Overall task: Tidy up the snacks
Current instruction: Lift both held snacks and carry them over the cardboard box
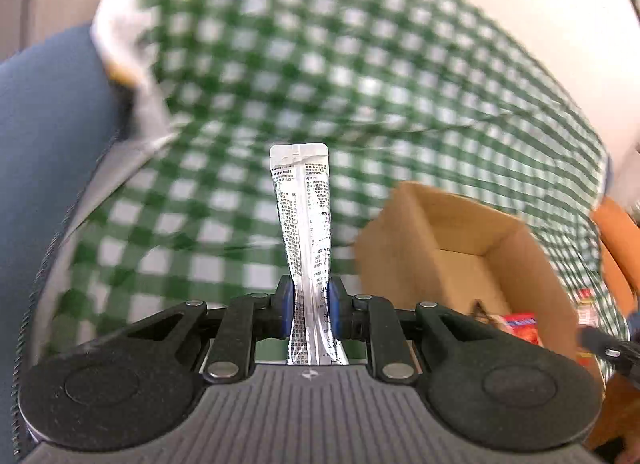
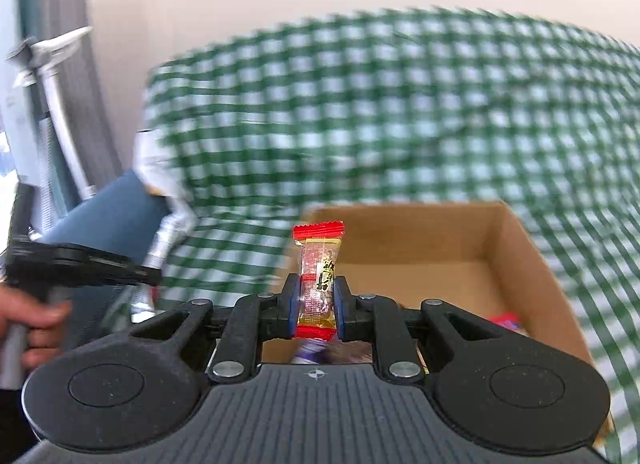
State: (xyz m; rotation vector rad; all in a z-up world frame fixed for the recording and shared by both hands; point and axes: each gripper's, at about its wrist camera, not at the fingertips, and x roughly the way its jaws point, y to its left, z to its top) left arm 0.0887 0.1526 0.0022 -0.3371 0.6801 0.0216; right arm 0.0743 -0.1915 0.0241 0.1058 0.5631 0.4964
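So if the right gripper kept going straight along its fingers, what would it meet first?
Most likely the cardboard box. The right gripper, shut on a red-and-yellow candy, points down toward the box's open top, so the inside or far wall comes first. Blur leaves depth uncertain.

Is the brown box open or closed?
Open. The cardboard box has no lid or flaps over it, so its inside walls and floor show, with a red snack lying inside.

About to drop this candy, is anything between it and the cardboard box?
Nothing visible. The candy, clamped in the right gripper, sits right before the open box, whose top is uncovered.
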